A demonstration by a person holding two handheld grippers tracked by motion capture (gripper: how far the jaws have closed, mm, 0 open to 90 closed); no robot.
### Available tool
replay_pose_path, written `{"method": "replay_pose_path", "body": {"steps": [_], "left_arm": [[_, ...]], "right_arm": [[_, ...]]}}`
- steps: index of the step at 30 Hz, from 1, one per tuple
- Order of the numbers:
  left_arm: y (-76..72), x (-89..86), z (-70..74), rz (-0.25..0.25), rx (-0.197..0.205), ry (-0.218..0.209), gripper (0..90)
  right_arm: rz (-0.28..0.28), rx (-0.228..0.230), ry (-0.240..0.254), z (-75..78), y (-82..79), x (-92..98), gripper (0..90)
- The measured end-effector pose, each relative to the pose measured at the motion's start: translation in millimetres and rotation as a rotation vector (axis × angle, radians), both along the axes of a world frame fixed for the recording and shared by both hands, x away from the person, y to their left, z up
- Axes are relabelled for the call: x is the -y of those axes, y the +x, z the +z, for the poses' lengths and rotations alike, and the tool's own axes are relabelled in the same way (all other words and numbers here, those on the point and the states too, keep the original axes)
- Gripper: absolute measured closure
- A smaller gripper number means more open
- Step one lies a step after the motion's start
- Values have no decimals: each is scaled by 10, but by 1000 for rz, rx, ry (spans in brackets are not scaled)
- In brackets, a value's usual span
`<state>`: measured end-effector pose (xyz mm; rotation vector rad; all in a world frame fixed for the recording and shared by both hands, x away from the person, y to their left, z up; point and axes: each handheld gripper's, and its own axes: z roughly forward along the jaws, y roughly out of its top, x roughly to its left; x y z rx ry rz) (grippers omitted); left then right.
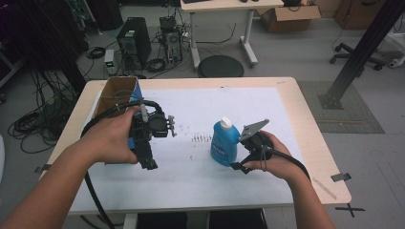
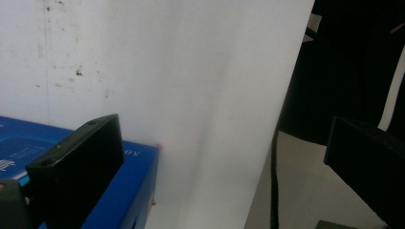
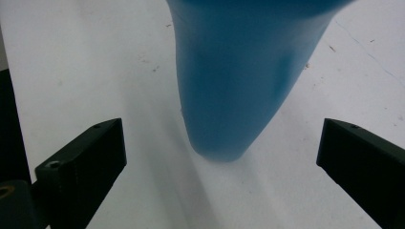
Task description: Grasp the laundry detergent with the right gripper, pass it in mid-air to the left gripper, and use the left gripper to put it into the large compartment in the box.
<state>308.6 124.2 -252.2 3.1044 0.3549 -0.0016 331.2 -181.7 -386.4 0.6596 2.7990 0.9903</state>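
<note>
a lab: computer towers [image 1: 134,42], tangled floor cables [image 1: 28,125], cardboard boxes [image 1: 288,17]

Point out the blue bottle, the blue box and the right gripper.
blue bottle [image 1: 224,145]: high view, on its label.
blue box [image 2: 124,191]: left gripper view, on its top face.
right gripper [image 3: 219,162]: right gripper view, midway between its open jaws.

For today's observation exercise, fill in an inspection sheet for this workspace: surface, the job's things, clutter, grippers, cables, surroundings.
Surface: table under a white sheet with dark scuffs.
Job's things: blue bottle upright, white cap; blue box at the left.
Clutter: open cardboard box.
Grippers: left gripper open over the blue box; right gripper open, the bottle between its jaws, untouched.
Cables: black, one trailing from each gripper.
Surroundings: computer tower, desk, floor cables.
</note>
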Motion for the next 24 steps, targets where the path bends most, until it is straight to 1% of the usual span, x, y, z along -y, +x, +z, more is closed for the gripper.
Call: {"method": "replay_pose_path", "body": {"steps": [2, 8, 14, 15, 16, 18, 19, 22, 23, 24], "left_arm": [[-1, -4, -7, 1, -1, -1, 4], [-6, 0, -29, 0, -3, 1, 4], [-11, 10, -25, -2, -4, 6, 4], [-9, 12, -28, -1, -2, 4, 4], [-9, 12, -28, -1, -2, 4, 4], [-6, 18, -25, -2, -4, 7, 4], [-6, 27, -25, -4, -4, 7, 4], [-9, 37, -25, -5, -4, 6, 4], [-11, 44, -26, -7, -3, 4, 4], [-11, 44, -26, -7, -3, 4, 4]], "right_arm": [[-7, 4, -1, -21, 2, -15, 28], [-51, 15, 41, -59, 10, -29, 26], [-58, 18, 64, -98, 11, -33, 27], [-63, 20, 79, -113, 6, -28, 25], [-63, 20, 79, -113, 6, -28, 25], [-69, 29, 100, -131, 0, -21, 24], [-83, 39, 119, -146, -8, -25, 25], [-92, 52, 131, -150, -18, -36, 23], [-94, 69, 151, -150, -26, -48, 22], [-94, 69, 151, -150, -26, -48, 22]]}}
